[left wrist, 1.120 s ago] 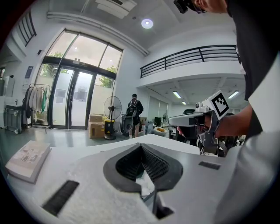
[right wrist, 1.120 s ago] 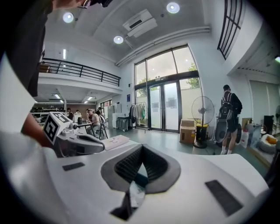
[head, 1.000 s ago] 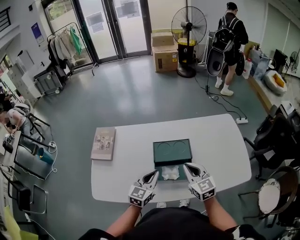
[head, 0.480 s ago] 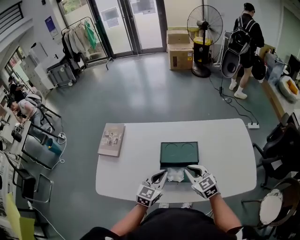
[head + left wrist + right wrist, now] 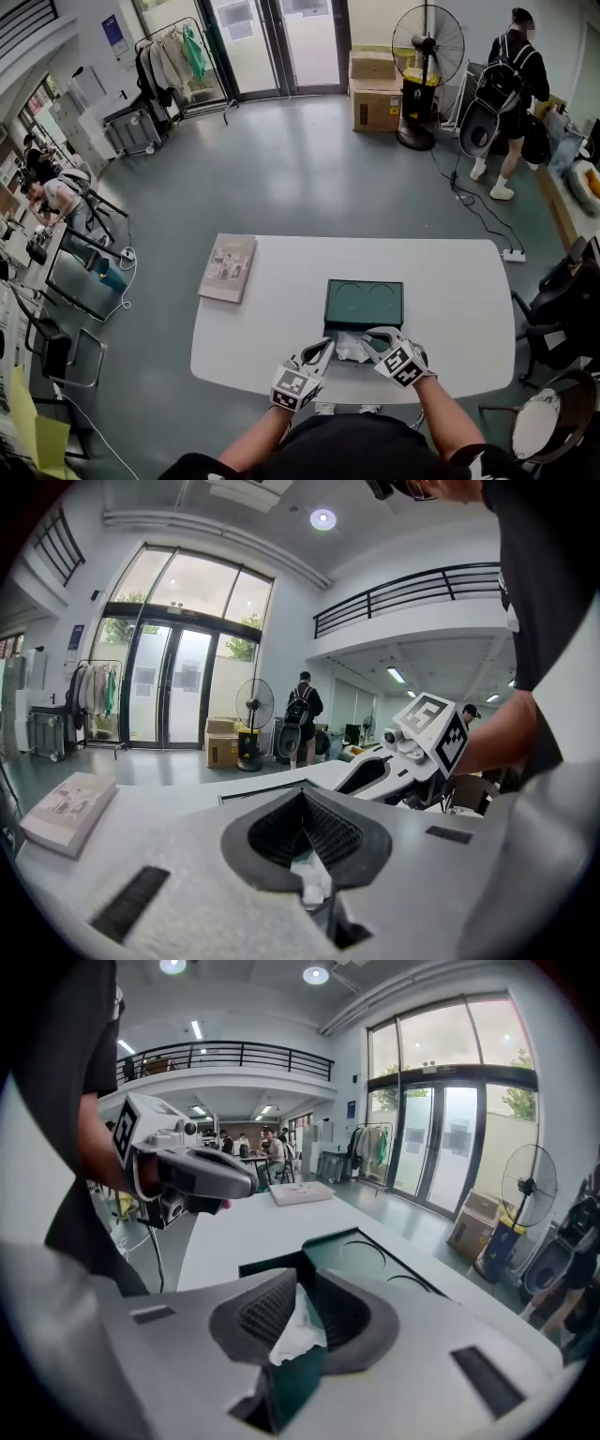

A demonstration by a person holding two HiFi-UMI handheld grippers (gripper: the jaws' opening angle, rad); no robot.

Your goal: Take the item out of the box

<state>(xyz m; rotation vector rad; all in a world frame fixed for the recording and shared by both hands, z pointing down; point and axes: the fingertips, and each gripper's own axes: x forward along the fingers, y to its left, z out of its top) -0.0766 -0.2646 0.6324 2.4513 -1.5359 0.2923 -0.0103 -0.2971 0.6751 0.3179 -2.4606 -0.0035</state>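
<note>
Crumpled white paper (image 5: 349,346) sits in the near half of the open green box (image 5: 365,302), on a white table (image 5: 281,319) over a grey floor. A book (image 5: 228,268) lies left of the box. Cardboard cartons (image 5: 373,92) and a fan (image 5: 427,56) stand far beyond it. The left gripper (image 5: 328,344) pinches the paper. The right gripper (image 5: 367,337) is opening its jaws, with paper between them.

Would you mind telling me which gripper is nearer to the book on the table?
Left. The left gripper is at the near left corner of the box, toward the book; the right gripper, jaws opening around white paper, sits farther right over the box.
</note>
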